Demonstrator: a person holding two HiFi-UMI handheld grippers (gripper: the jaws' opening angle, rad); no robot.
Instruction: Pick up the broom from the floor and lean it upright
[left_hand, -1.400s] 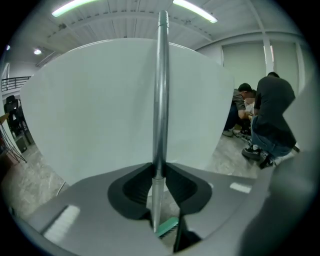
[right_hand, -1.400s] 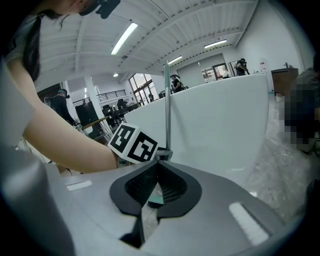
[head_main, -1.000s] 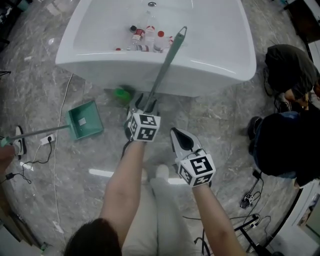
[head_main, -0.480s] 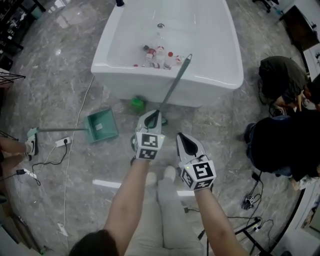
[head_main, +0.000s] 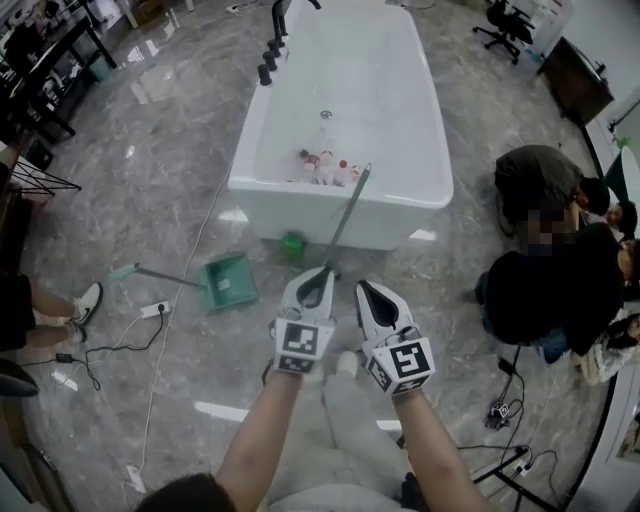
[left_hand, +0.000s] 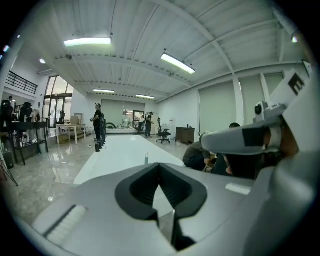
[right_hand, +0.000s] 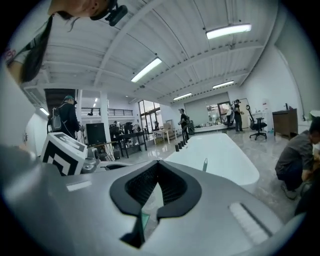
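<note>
The broom with the long grey-green handle (head_main: 348, 214) leans upright against the white oval bathtub (head_main: 290, 215), its top end resting on the near rim. Its lower end is hidden behind the left gripper (head_main: 321, 274) in the head view. That gripper's jaws are pressed together with nothing between them, and only the tub shows through their notch. The right gripper (head_main: 363, 287) hangs just beside it, its jaws likewise together and empty. A green long-handled dustpan (head_main: 230, 283) lies on the grey marble floor (head_main: 160, 190), left of the tub's near end and apart from the broom. A cluster of small plastic bottles (head_main: 322, 168) lies inside the tub near the broom's top end. Two people crouch at the right
</note>
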